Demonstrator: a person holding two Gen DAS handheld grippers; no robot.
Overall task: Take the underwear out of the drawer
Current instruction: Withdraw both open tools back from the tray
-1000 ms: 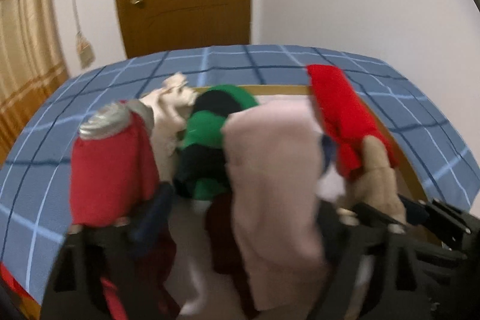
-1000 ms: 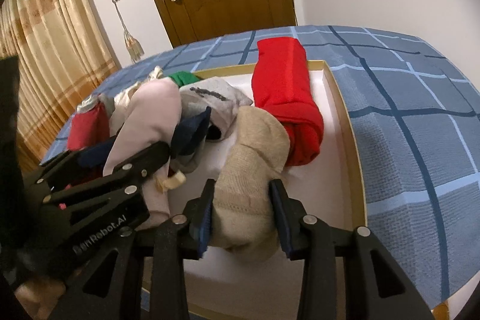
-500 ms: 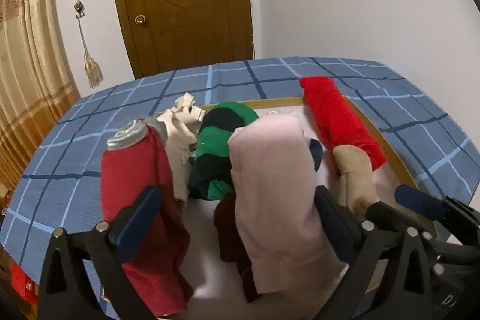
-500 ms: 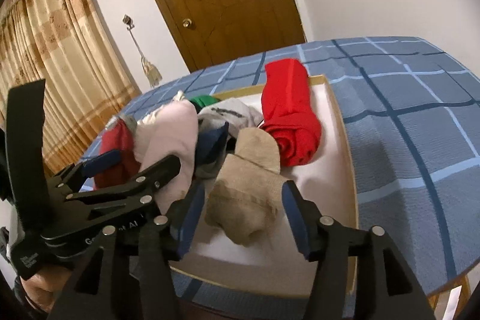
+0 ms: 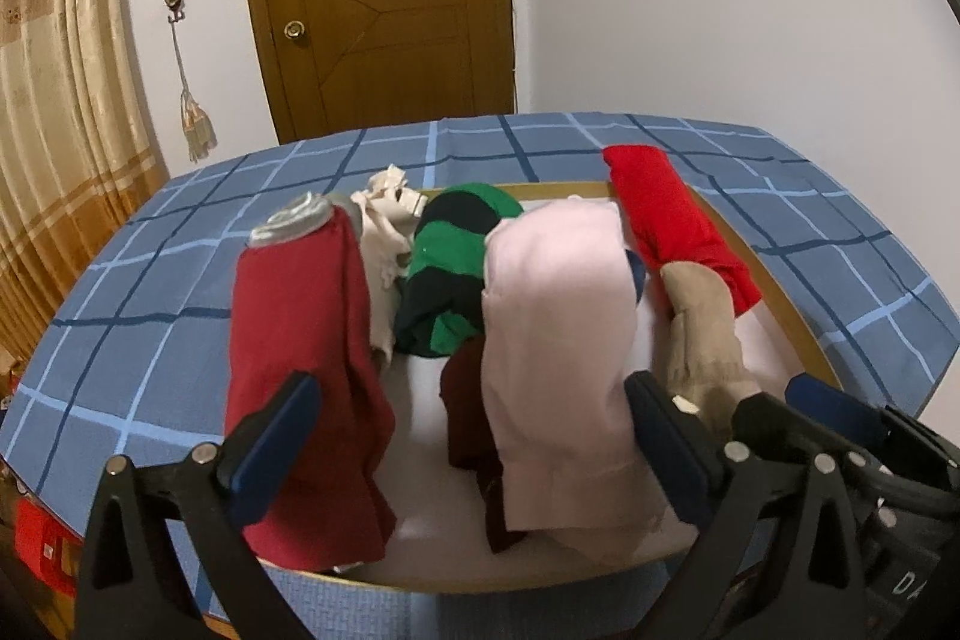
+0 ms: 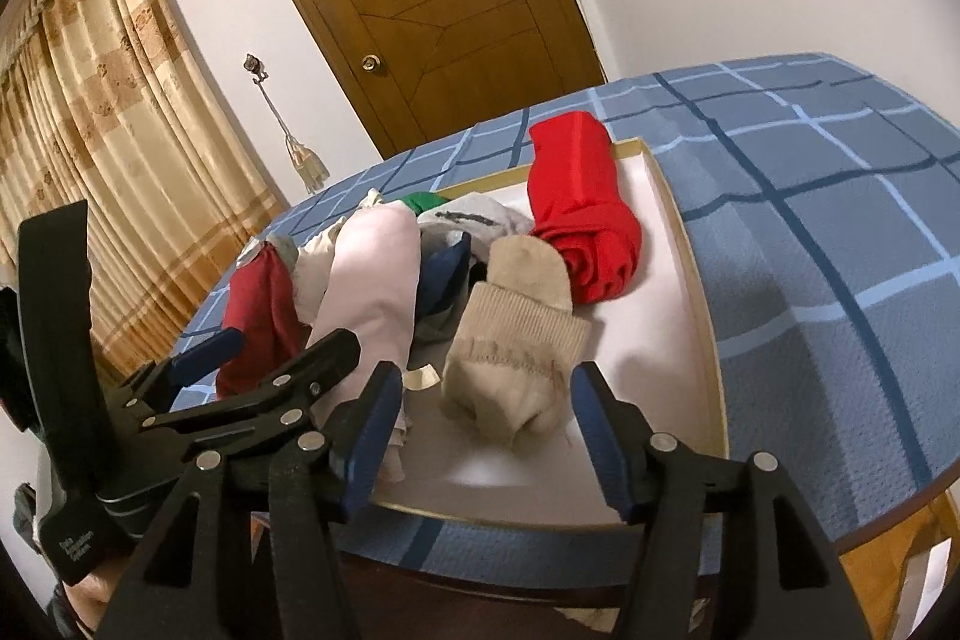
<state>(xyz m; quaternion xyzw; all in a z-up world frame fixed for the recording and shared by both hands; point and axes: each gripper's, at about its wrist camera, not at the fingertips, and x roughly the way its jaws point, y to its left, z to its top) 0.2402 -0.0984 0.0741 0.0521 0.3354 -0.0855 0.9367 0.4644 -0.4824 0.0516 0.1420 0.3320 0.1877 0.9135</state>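
Between the spread fingers of the left tool (image 5: pixel 468 436) lie the pink underwear roll (image 5: pixel 558 340) and the dark red roll (image 5: pixel 306 376), no longer pinched as a second ago. Ahead of the right tool (image 6: pixel 480 430), equally wide now, the beige sock bundle (image 6: pixel 516 340) has dropped back onto the white floor of the drawer (image 6: pixel 690 244). Nothing has left the drawer, so a fresh grip seems needed. Right of the right tool, bare floor beside the wooden rim gives room; the checked blue table cloth (image 6: pixel 840 232) beyond is free.
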